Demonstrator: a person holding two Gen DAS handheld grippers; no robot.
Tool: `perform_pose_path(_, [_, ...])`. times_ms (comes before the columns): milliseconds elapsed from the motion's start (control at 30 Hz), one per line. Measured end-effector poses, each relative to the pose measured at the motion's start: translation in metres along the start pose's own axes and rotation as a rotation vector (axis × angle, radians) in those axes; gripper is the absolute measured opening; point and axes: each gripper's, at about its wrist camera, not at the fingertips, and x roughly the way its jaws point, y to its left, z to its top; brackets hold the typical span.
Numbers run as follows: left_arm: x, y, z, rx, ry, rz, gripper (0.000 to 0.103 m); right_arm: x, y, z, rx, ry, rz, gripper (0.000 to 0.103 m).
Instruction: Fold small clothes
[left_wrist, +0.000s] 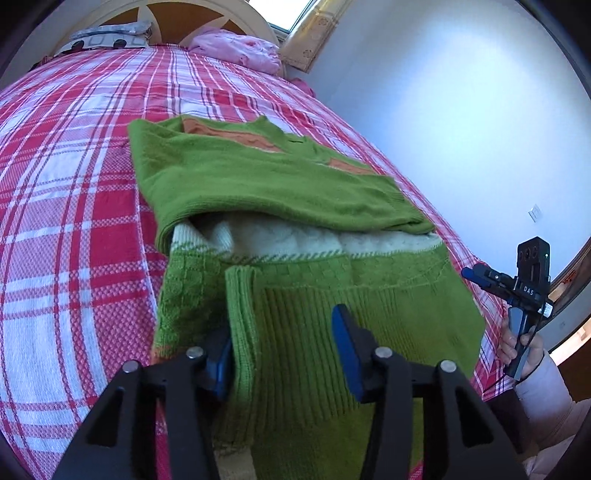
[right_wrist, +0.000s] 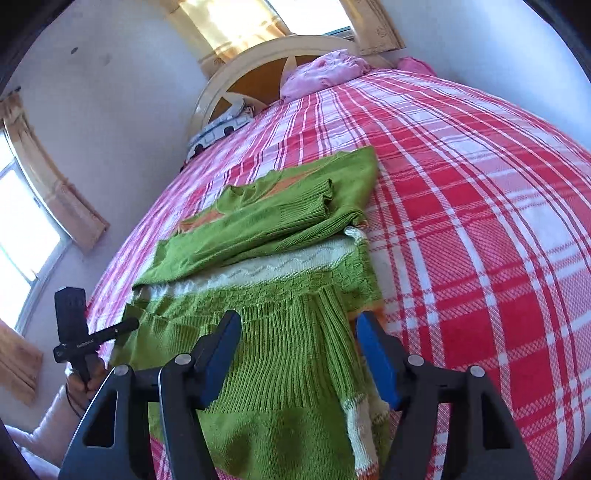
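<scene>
Green knit sweater (left_wrist: 280, 184), frame centre, on bed (left_wrist: 66, 206); both jaws held apart, unclamped; fold could be undone by snagged ribbing.

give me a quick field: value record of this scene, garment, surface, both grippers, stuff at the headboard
garment: green knitted sweater, partly folded, white and orange bands showing
surface: red and white plaid bedspread
left gripper: open, fingers either side of the sweater's ribbed near edge
right gripper: open, over the ribbed part, not clamped
fold state: far half doubled over, near half still flat
headboard end: pink cloth, patterned pillow
</scene>
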Motion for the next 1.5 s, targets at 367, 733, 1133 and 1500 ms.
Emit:
perform_pose_path(367, [0.001,-0.007,-0.005,0.075,-0.020,0.086,0.037,0.036,0.041,-0.016,-0.386,0.102,-0.191,0.018])
perform_pose_path(733, [-0.026,-0.012,0.001,0.008,-0.107,0.080,0.010,-0.012,0.052,-0.006,-0.280,-0.028,-0.163,0.009])
perform_pose_path(1133, [-0.044,-0.014,0.037,-0.035,-0.199,0.146,0.009,-0.018,0.083,0.034,-0.327,-0.141,-0.213,0.009])
perform_pose_path(1500, [-0.034,0.002,0.080,-0.115,-0.228,0.181,0.009,0.001,0.097,0.077,-0.360,-0.198,-0.237,0.009])
